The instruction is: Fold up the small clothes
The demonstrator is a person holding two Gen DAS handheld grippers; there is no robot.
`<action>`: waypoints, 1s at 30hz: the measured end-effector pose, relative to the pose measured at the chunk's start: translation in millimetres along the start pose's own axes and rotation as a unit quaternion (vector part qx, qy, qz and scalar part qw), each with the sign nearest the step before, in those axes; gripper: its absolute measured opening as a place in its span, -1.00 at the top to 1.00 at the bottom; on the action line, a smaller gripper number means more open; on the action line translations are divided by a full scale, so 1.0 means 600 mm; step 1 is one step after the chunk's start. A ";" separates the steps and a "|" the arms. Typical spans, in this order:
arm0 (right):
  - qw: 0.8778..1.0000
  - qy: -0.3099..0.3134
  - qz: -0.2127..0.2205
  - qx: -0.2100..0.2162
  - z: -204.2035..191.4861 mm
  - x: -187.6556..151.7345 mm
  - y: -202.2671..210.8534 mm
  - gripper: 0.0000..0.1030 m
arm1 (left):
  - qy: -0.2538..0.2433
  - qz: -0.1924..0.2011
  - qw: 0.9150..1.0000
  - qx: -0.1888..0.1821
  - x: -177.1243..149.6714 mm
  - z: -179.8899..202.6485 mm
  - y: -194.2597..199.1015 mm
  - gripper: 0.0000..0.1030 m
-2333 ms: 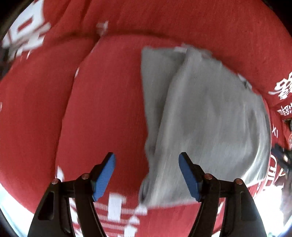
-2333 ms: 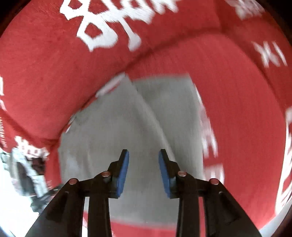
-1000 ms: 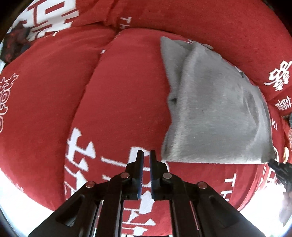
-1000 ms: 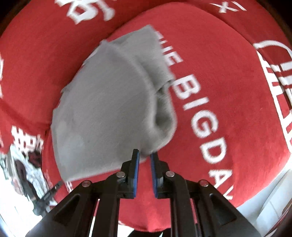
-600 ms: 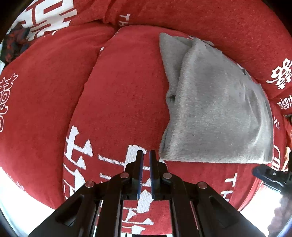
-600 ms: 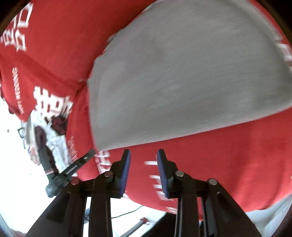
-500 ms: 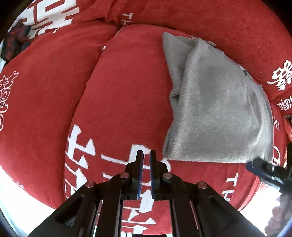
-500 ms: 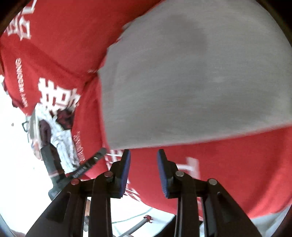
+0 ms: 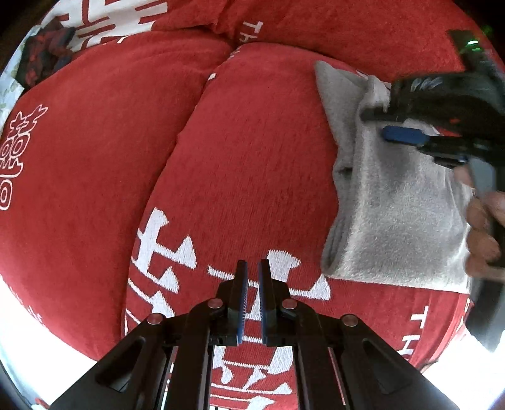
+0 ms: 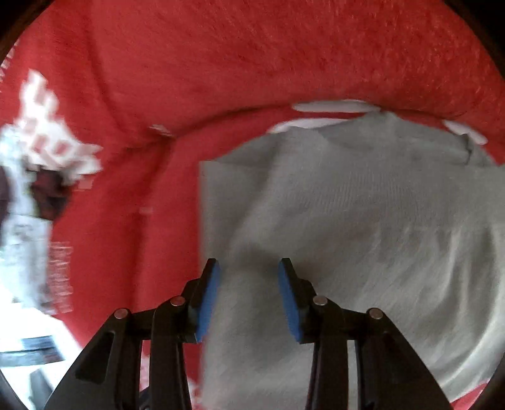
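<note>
A folded grey garment (image 9: 394, 202) lies on a red sofa cushion (image 9: 246, 164) with white lettering, at the right of the left wrist view. My left gripper (image 9: 251, 277) is shut and empty, over the cushion to the left of the garment's near corner. My right gripper (image 10: 247, 274) is open, close above the grey garment (image 10: 363, 236) near its left edge. It also shows in the left wrist view (image 9: 410, 126), reaching in from the right over the garment's far part, with the person's hand (image 9: 483, 233) behind it.
The red sofa backrest (image 9: 347, 28) rises behind the garment. A second seat cushion (image 9: 79, 151) lies to the left. A dark patterned cloth (image 9: 41, 53) sits at the far left. The sofa's front edge and bright floor (image 10: 28, 347) are nearby.
My right gripper has swung from beyond the garment's edge to above the garment and opened wider. My left gripper has stayed shut and nearly still.
</note>
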State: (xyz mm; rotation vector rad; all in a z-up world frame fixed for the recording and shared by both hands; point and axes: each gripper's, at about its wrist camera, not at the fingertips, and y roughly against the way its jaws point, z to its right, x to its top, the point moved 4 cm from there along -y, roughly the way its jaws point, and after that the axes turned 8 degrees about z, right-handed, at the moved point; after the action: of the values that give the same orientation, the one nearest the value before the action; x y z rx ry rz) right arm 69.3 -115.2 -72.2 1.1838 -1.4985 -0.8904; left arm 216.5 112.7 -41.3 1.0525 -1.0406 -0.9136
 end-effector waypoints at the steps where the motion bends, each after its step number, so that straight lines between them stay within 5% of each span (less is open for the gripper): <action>1: 1.000 -0.008 -0.005 -0.002 0.005 0.002 -0.008 0.91 | 0.000 0.001 1.000 0.001 -0.001 -0.003 0.003 0.86; 9: 0.997 0.048 -0.032 0.041 -0.032 -0.003 -0.021 0.96 | 0.007 -0.002 1.000 0.002 -0.001 -0.022 -0.001 0.85; 14: 0.993 -0.009 -0.028 0.110 -0.019 -0.022 0.015 0.76 | 0.004 0.003 1.000 0.003 0.006 -0.025 0.011 0.85; 17: 0.975 -0.092 -0.058 0.196 0.006 -0.086 0.052 -0.03 | 0.009 0.000 1.000 0.003 0.008 -0.032 0.009 0.85; 21: 0.938 -0.207 -0.113 0.255 0.047 -0.211 0.065 -0.04 | 0.026 0.000 1.000 0.002 0.007 -0.036 0.003 0.85; 24: 0.922 -0.282 -0.095 0.247 0.081 -0.259 0.046 -0.04 | 0.027 -0.006 1.000 -0.001 0.012 -0.044 0.000 0.85; 27: 0.895 -0.345 -0.053 0.278 0.095 -0.263 0.030 -0.04 | 0.024 -0.005 1.000 -0.001 0.015 -0.048 0.002 0.85; 30: 0.894 -0.342 -0.040 0.287 0.083 -0.243 0.024 0.06 | 0.024 -0.007 1.000 -0.001 0.012 -0.046 0.006 0.85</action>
State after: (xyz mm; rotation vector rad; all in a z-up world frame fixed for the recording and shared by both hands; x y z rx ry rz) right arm 22.6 28.0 -107.7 1.4325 -2.4215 -1.0119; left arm 245.1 113.1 -40.4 1.0764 -0.9940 -0.8963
